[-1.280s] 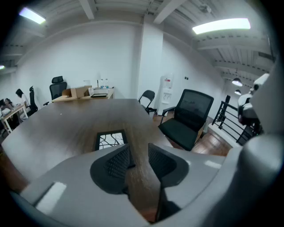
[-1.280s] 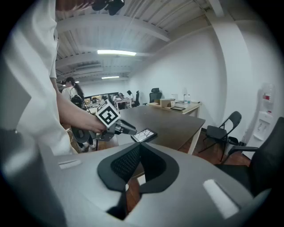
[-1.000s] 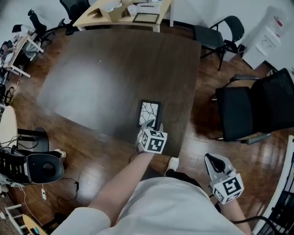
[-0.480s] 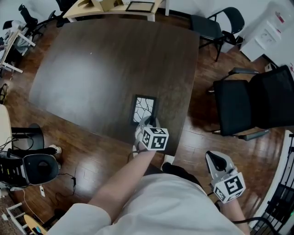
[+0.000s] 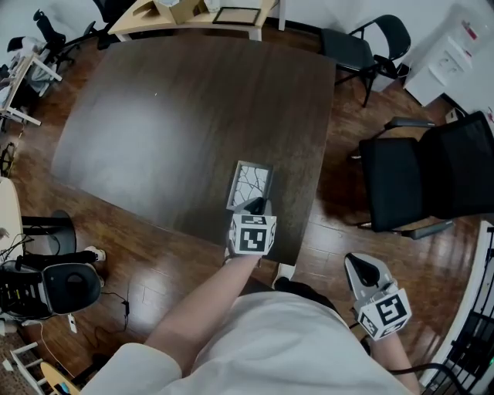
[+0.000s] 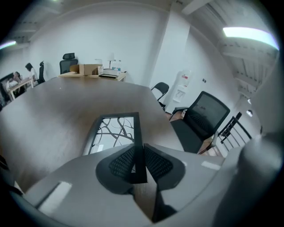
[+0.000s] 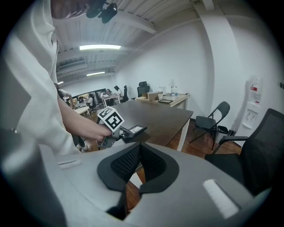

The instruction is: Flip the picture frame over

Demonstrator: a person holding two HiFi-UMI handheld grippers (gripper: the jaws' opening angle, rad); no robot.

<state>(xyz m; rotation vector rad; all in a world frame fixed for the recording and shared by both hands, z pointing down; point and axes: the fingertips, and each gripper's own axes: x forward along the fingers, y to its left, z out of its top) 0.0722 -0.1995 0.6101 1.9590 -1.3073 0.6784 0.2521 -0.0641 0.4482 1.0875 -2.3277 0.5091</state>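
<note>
The picture frame point(image 5: 250, 183) has a black rim and a white picture of bare branches. It lies near the front right edge of the dark table point(image 5: 154, 116), its near end raised a little. My left gripper point(image 5: 255, 207) is shut on the near edge of that frame. In the left gripper view the frame point(image 6: 113, 133) runs away from the jaws, and the rim sits pinched between the pads of the left gripper point(image 6: 138, 162). My right gripper point(image 5: 361, 271) hangs off the table at the person's right side, shut and empty point(image 7: 140, 162). The right gripper view shows the frame point(image 7: 133, 130) from the side.
Two black office chairs point(image 5: 424, 177) stand right of the table, and a folding chair point(image 5: 363, 46) stands at the back right. A light wooden desk point(image 5: 193, 11) with boxes is behind. A black stool point(image 5: 69, 284) is at the lower left. Wooden floor lies around.
The left gripper has turned its marker cube upward and the near end of the frame has come up off the table. The right gripper has stayed in place.
</note>
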